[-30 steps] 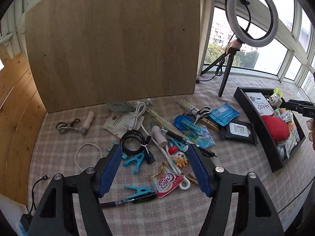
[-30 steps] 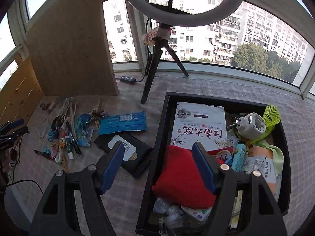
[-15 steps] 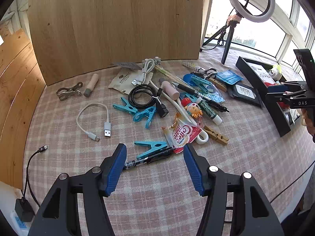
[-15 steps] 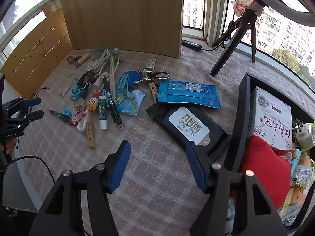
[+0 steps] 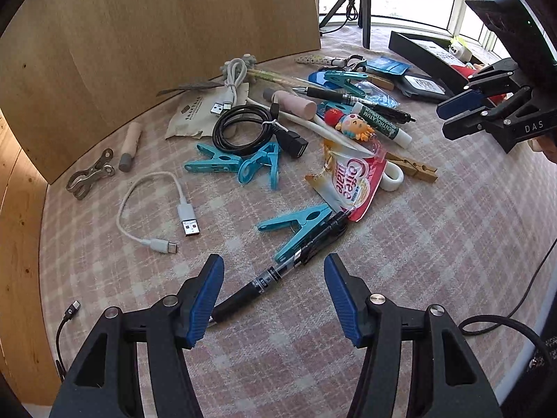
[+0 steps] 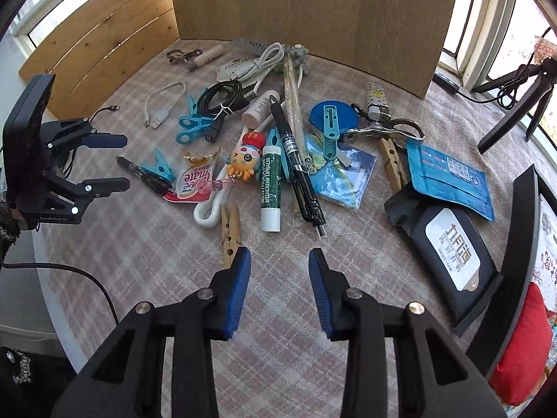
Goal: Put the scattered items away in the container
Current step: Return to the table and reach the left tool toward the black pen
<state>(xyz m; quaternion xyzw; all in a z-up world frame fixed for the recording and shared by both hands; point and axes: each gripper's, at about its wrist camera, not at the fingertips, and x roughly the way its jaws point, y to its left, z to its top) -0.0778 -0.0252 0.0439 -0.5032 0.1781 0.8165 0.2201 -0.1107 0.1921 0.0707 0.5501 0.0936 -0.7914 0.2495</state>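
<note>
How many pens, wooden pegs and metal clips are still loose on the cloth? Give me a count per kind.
Pens: 2, one at the left edge of the pile, one in the middle
Wooden pegs: 2, near and right
Metal clips: 2, far back and right
Total: 6

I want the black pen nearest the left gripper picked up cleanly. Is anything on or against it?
Yes. A teal clothespin lies against the black pen along its far half, and the Coffee mate sachet touches its far tip. The near end, between the open left gripper jaws, is clear.
</note>
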